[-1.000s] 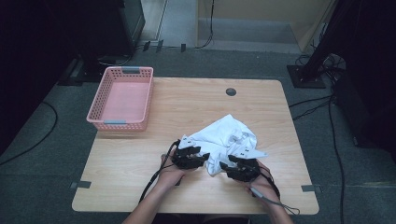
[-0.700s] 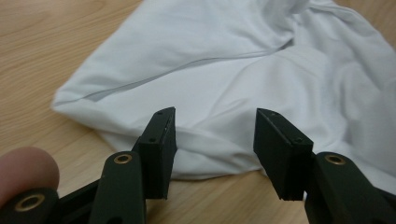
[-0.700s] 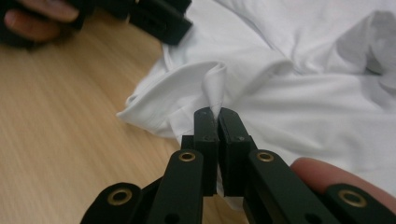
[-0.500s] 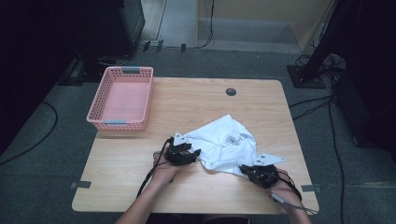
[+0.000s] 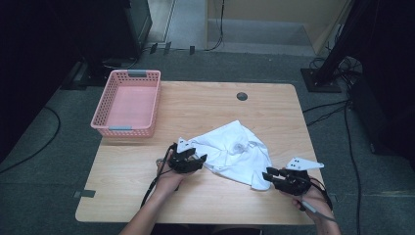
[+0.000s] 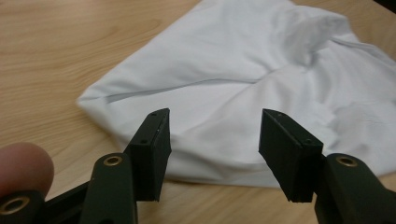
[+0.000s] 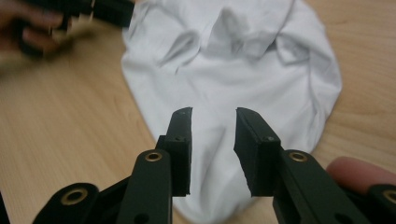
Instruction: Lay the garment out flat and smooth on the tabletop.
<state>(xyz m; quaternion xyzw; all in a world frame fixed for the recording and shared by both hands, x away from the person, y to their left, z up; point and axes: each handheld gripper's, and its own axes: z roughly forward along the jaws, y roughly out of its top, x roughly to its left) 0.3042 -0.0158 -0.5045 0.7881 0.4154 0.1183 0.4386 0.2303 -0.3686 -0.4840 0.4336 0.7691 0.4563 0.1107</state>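
A: Moved since a second ago: right gripper (image 5: 272,175), from beside the left gripper (image 5: 195,160) out toward the table's right front corner. White cloth (image 5: 237,152) pulled flatter and wider across the table (image 5: 205,105).

B: Right jaws?

A: Just been opening again after a near close. Parted by a narrow gap, as seen in the right gripper view (image 7: 212,140). Cloth's near corner lying under and between them (image 7: 243,88), not pinched.

B: Left jaws?

A: Just been opening a little. Standing moderately apart in the left gripper view (image 6: 214,140), aimed at the cloth's edge (image 6: 233,84), gripping nothing.

B: Cloth location?

A: Front centre of the table, spread between both grippers, well apart from the pink basket (image 5: 128,104) at the left rear.
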